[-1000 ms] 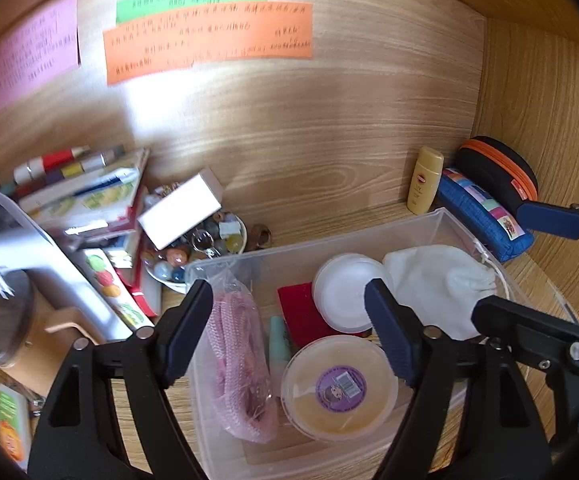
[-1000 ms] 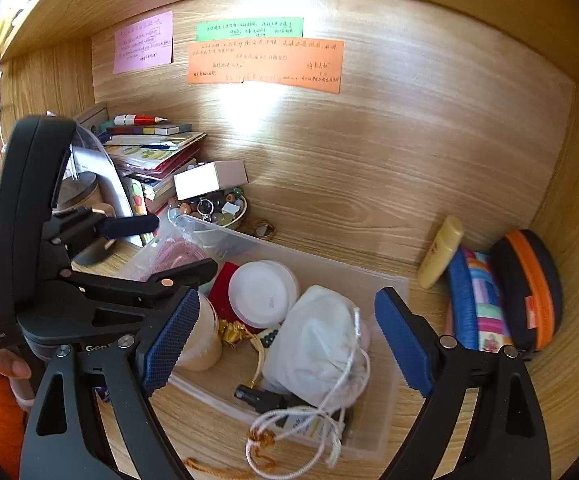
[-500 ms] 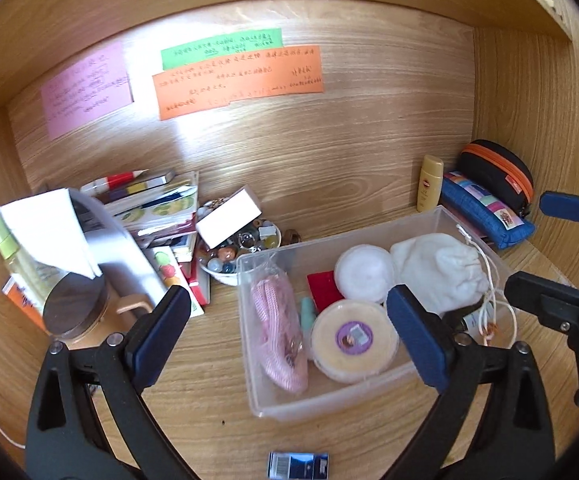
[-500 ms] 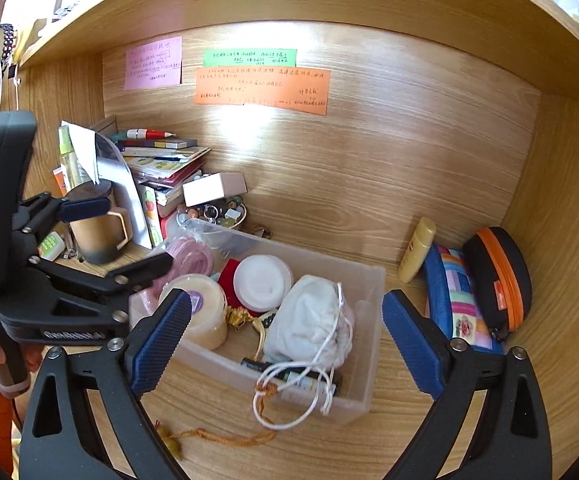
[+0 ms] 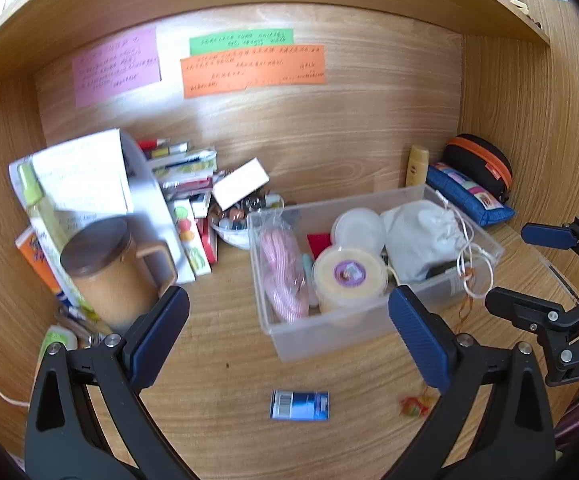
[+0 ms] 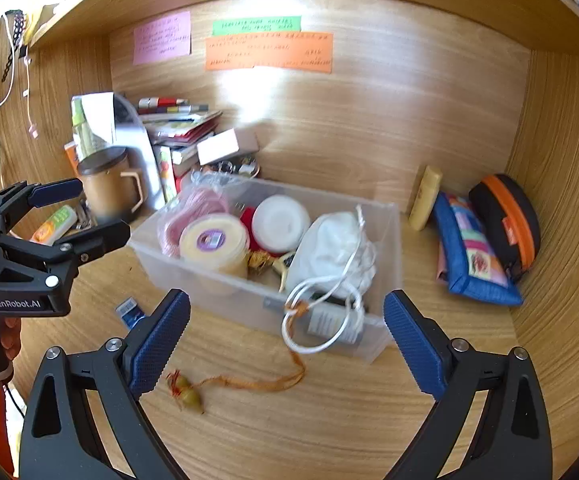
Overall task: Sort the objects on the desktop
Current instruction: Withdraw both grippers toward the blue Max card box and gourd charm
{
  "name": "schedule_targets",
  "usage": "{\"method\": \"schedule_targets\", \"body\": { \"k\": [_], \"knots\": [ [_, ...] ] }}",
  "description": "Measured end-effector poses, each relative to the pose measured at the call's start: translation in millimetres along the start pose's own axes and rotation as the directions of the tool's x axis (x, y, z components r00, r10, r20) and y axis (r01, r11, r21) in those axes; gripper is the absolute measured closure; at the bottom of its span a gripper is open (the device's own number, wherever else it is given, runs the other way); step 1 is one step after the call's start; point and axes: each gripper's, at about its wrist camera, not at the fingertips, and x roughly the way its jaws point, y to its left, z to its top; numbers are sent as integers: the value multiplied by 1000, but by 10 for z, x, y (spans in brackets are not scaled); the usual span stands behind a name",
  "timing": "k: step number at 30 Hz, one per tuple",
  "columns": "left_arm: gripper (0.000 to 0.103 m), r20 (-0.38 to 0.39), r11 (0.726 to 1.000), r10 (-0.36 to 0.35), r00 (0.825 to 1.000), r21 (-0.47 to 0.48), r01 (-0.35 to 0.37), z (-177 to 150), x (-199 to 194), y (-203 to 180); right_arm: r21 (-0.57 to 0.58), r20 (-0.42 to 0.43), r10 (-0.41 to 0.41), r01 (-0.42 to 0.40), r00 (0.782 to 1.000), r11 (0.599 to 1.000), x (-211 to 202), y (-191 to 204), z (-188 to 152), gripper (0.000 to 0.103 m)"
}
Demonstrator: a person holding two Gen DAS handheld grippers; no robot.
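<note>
Both grippers pulled back; bin (image 5: 369, 320) ahead, clear of fingers (image 5: 157, 332).

We list a storage bin (image 5: 373, 332) mid-counter (image 5: 225, 344), holding a lidded tub (image 5: 349, 274), a drawstring pouch (image 5: 421, 236) and a bagged cord (image 5: 283, 268). Left of it: a lidded mug (image 5: 109, 276), with stacked books (image 5: 187, 184) behind. Right of it: pencil cases (image 5: 469, 192). Before it: a small packet (image 5: 299, 405) and a gourd charm (image 6: 187, 396).
</note>
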Motion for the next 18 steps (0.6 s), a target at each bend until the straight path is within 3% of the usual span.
{"method": "schedule_targets", "body": {
  "k": [18],
  "knots": [
    [2,-181,998,-44,983,-40,37,-588,201,50,-10,-128,66,-68,990,998,217,335,-464,6]
  ]
}}
